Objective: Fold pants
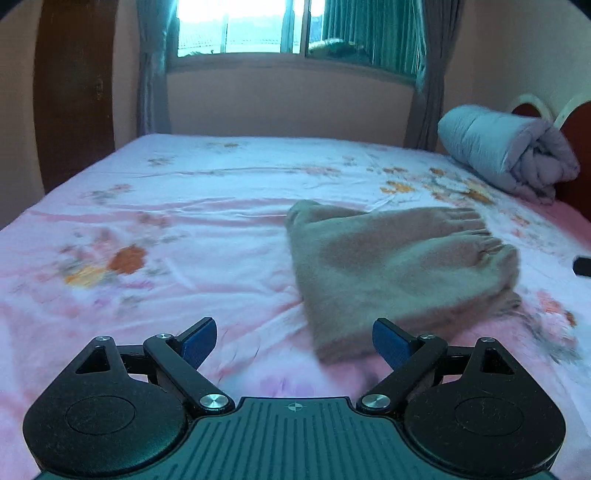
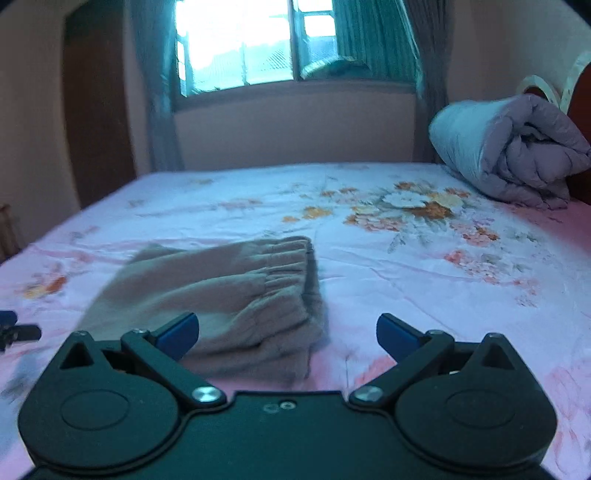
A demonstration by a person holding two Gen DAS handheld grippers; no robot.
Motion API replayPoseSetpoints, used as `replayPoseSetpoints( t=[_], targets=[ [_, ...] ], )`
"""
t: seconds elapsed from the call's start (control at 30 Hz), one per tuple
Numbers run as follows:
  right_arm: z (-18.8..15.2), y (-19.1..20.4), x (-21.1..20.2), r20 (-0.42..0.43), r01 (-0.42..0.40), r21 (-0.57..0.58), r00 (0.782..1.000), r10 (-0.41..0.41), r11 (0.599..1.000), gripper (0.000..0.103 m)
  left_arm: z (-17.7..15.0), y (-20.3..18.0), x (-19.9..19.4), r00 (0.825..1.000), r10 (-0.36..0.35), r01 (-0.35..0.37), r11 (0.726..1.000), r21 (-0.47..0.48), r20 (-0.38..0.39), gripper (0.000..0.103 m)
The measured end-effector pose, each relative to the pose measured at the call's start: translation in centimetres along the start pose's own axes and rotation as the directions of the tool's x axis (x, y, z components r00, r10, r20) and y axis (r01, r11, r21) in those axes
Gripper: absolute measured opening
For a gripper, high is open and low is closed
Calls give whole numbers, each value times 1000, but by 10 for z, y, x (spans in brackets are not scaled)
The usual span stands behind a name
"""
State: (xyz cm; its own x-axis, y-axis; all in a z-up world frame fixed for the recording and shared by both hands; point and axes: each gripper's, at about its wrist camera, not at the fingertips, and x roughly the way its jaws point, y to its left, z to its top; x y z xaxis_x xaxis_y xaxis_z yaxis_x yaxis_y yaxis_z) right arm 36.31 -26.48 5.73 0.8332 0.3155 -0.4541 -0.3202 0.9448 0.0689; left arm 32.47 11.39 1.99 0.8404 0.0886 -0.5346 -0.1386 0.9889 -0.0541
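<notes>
The folded tan pants [image 1: 399, 266] lie on the floral bed [image 1: 184, 221]. The left gripper [image 1: 294, 341] and right gripper [image 2: 287, 334] hover spread wide, holding nothing.

- My pants [image 1: 391, 273] lie folded on the bed [image 1: 184, 229], ahead of both grippers.
- A rolled quilt [image 1: 506, 155] sits far right, window [image 1: 240, 29] behind.

The left gripper [image 1: 293, 341] is showing black linkage arms, round black hubs, silver screws, blue finger pads [image 1: 199, 341] and a ribbed dark-green base. The right gripper [image 2: 288, 338] is looking alike, its base plain black.
</notes>
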Motion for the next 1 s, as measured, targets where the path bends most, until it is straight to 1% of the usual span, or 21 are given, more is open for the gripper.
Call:
replayPoseSetpoints(
  t=[0.03,0.1,0.13,0.17,0.27,0.33,0.43,0.6,0.7,0.77,0.87,1.0],
  targets=[
    [-8,1,-19,15,8,-1,1000,-8,1000,97,-6,2,-17,1000,11,-11,1000,-6,17,91],
    [-21,3,-49,44,-3,7,999,2,1000,97,-17,2,-45,999,10,-9,1000,-16,39,98],
    [-27,5,-65,58,-7,10,998,6,1000,97,-22,1,-59,999,6,-5,1000,-20,49,103],
    [-34,8,-79,76,-2,20,997,1,1000,97,-27,-2,-71,998,9,-8,1000,-19,67,103],
    [-54,16,-121,146,-26,34,989,21,999,97,-43,-13,-110,992,3,-3,1000,-3,125,103],
    [-65,23,-144,169,-36,24,985,32,999,97,-54,-19,-131,989,-13,14,1000,-11,145,103],
    [-80,30,-168,171,-42,36,985,35,999,97,-71,-29,-156,985,-32,36,999,-21,171,103],
    [-100,45,-190,105,-64,-14,992,65,998,97,-101,-46,-185,979,-59,61,998,-6,195,103],
    [-102,56,-201,116,-59,-34,991,62,998,97,-117,-54,-195,981,-63,65,998,-5,183,103],
    [-105,60,-204,129,-64,-30,989,67,998,97,-126,-57,-202,976,-66,69,998,-8,206,103],
    [-108,66,-200,110,-56,-43,992,60,998,97,-129,-57,-209,970,-63,69,998,-16,233,103],
    [-111,70,-201,117,-47,-49,992,52,998,97,-131,-58,-214,967,-71,78,997,-20,245,103]
  ],
)
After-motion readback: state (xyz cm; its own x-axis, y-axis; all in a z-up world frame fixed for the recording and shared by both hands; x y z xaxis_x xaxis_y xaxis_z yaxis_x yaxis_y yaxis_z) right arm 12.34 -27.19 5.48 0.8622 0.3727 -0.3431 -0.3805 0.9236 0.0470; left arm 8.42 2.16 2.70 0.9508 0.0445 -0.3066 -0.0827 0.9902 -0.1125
